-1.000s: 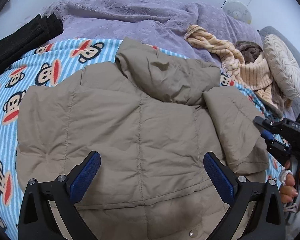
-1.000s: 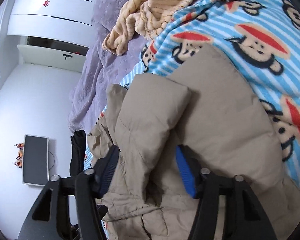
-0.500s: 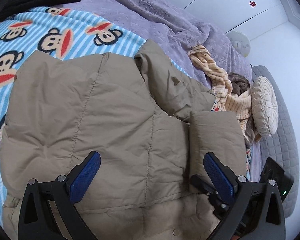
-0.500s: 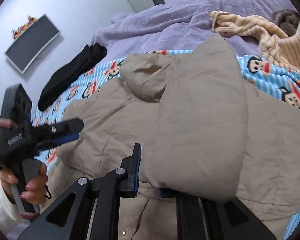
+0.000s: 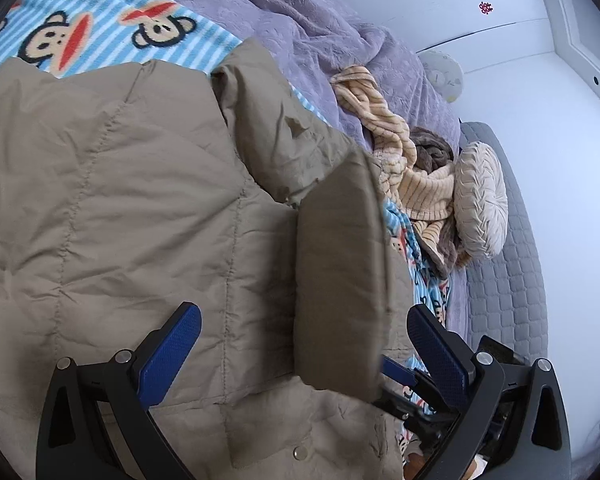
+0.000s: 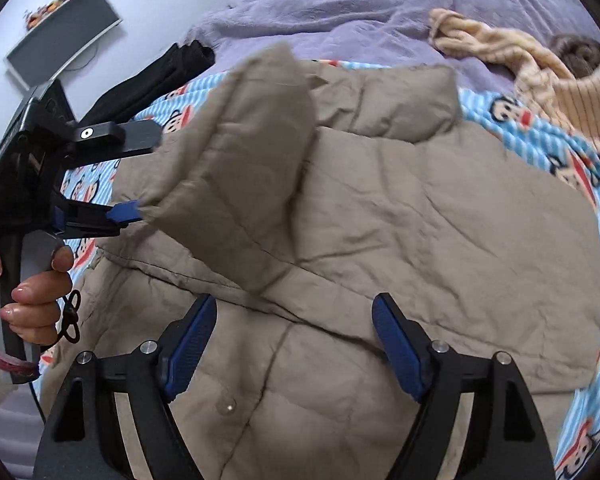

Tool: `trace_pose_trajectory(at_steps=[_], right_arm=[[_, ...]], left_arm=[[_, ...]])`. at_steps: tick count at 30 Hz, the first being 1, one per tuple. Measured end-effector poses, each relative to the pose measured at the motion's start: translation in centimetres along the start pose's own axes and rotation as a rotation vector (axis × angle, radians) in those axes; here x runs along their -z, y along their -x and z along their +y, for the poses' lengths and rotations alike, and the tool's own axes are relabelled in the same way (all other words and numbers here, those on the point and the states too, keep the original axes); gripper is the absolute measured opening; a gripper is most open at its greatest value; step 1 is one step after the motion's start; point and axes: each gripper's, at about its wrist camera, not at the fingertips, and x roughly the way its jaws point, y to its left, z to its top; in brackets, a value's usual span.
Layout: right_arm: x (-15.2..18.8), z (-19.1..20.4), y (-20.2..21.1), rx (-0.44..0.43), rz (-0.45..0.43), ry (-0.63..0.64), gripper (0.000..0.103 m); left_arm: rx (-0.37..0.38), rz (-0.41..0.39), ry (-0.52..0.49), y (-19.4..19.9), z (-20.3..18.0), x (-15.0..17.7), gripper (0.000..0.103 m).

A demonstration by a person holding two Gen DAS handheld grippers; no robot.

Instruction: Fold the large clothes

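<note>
A large tan puffer jacket (image 5: 140,208) lies spread on a blue monkey-print blanket (image 5: 100,28) on a bed; it also fills the right wrist view (image 6: 420,220). One sleeve (image 6: 244,184) is raised over the jacket's body and blurred with motion; it shows in the left wrist view (image 5: 336,280). My left gripper (image 5: 300,344) is open above the jacket. It appears at the left of the right wrist view (image 6: 140,172), jaws apart beside the sleeve cuff. My right gripper (image 6: 292,340) is open and empty over the jacket's lower part.
A purple bedspread (image 5: 320,32) covers the far side of the bed. A striped beige garment (image 5: 400,160) and a round cream cushion (image 5: 480,196) lie at the right. Black clothing (image 6: 156,72) lies at the left. A wall monitor (image 6: 64,32) hangs behind.
My right gripper, shut on the sleeve half a second ago, has opened and let it go. The sleeve now hangs across the jacket near the left gripper. The left gripper moved closer and rightward.
</note>
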Motion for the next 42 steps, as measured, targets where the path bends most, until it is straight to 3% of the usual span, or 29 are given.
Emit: trace_pose_trajectory(at_steps=[5,8,9,10,11,12,13,14,15,16,17,18,19,22,27,31,33,34,36,37,39,42], right_arm=[[2.9,-8.4,2.9,-0.074,-0.020,-0.358,0.083],[5.7,-14.1,4.3,-0.151,-0.063,-0.617,0.083],[6.5,-15.5,4.6,-0.171,-0.079,-0.683,0.083],[7.3,-17.1,4.9,-0.200,-0.105,-0.761,0.083],[7.8,-18.1,5.1,-0.220,-0.128,-0.811,0.083],[8.3,-19.2,5.3,-0.240,-0.160,-0.865,0.083],[8.5,-19.9,5.5,-0.249,-0.183,-0.899,0.083],[8.6,-20.7,5.6,-0.252,-0.205,-0.929,0.081],[8.7,-21.3,5.6,-0.257,-0.225,-0.956,0.078],[8.6,-21.7,5.6,-0.258,-0.234,-0.971,0.061],[8.6,-22.0,5.5,-0.246,-0.230,-0.982,0.029],[8.6,-22.5,5.4,-0.233,-0.220,-0.990,0.014],[8.5,-22.6,5.3,-0.241,-0.219,-0.993,0.009],[7.1,-21.4,5.9,-0.252,-0.232,-0.909,0.008],[5.3,-18.8,4.7,-0.183,-0.174,-0.766,0.008],[5.9,-19.4,1.9,-0.138,-0.125,-0.782,0.008],[6.0,-19.8,1.3,-0.138,-0.124,-0.789,0.008],[6.0,-19.8,1.4,-0.134,-0.124,-0.787,0.008],[6.0,-19.6,1.8,-0.125,-0.117,-0.777,0.008],[5.9,-19.5,2.1,-0.121,-0.105,-0.769,0.009],[5.6,-19.2,2.8,-0.106,-0.076,-0.746,0.016],[5.9,-19.0,4.7,-0.067,-0.051,-0.703,0.027]], left_arm=[[0.006,0.024,-0.008,-1.2,-0.4,-0.1,0.103],[-0.060,0.049,-0.024,-2.7,-0.6,-0.4,0.103],[-0.086,0.056,-0.033,-3.1,-0.6,-0.4,0.097],[-0.115,0.065,-0.045,-3.5,-0.7,-0.4,0.089],[-0.135,0.078,-0.056,-3.9,-0.9,-0.4,0.067],[-0.152,0.090,-0.066,-4.3,-1.0,-0.4,0.036],[-0.170,0.096,-0.074,-4.5,-1.1,-0.3,0.020],[-0.184,0.091,-0.080,-4.4,-1.2,-0.2,0.012],[-0.196,0.068,-0.091,-3.9,-1.2,0.0,0.012],[-0.204,0.038,-0.111,-3.2,-1.6,0.1,0.012],[-0.213,0.016,-0.126,-2.6,-1.7,0.2,0.012],[-0.228,-0.004,-0.139,-1.9,-1.7,0.4,0.012],[-0.246,-0.018,-0.149,-1.3,-1.6,0.5,0.012],[-0.308,-0.020,-0.149,-0.6,-0.4,0.5,0.012],[-0.378,-0.007,-0.152,-1.8,1.8,0.7,0.013],[-0.390,-0.022,-0.123,-1.8,2.3,0.9,0.015],[-0.434,-0.047,-0.120,-0.9,2.3,0.9,0.017],[-0.461,-0.060,-0.126,-0.4,2.2,0.9,0.021],[-0.545,-0.106,-0.149,0.9,1.9,1.1,0.044],[-0.581,-0.129,-0.161,1.7,1.8,1.1,0.048],[-0.644,-0.179,-0.184,3.1,1.6,1.1,0.049],[-0.662,-0.218,-0.192,4.9,1.6,0.7,0.049]])
